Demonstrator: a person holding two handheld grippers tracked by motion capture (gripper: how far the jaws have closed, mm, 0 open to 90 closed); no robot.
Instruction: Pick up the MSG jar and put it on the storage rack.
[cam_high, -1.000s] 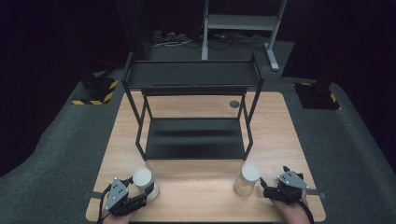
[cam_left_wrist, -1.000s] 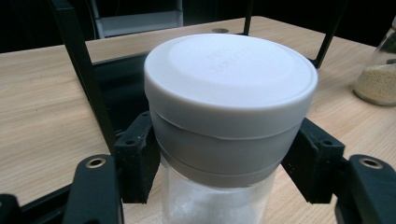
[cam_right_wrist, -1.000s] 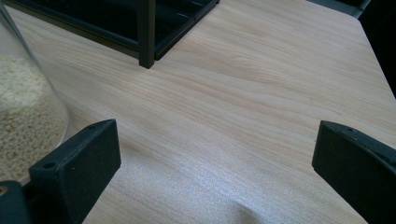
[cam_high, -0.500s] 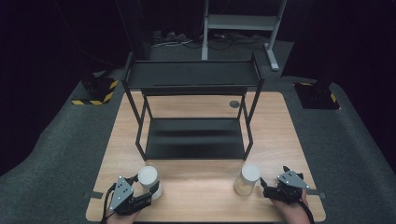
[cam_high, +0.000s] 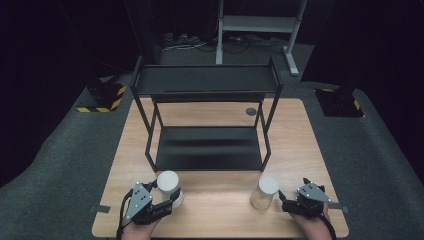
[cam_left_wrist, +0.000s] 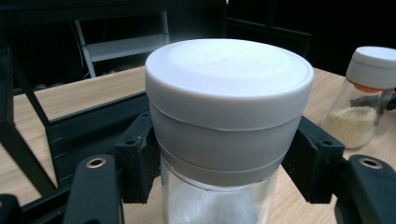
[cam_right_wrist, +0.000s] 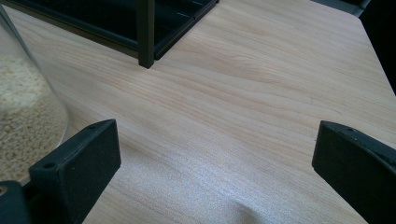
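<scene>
Near the table's (cam_high: 220, 210) front-left corner, the left gripper (cam_left_wrist: 219, 172) brackets a grey-lidded glass jar (cam_left_wrist: 229, 121) just under its lid—rigid, slick, breakable, probably light—whether clamped I cannot tell, while the right gripper (cam_right_wrist: 215, 172) gapes empty.

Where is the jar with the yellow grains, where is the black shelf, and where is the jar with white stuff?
Jar of yellow grains (cam_high: 263, 194): high view, on its glass side.
Black shelf (cam_high: 207, 79): high view, on its top level.
Jar of white stuff (cam_left_wrist: 229, 88): left gripper view, on its grey lid.
</scene>
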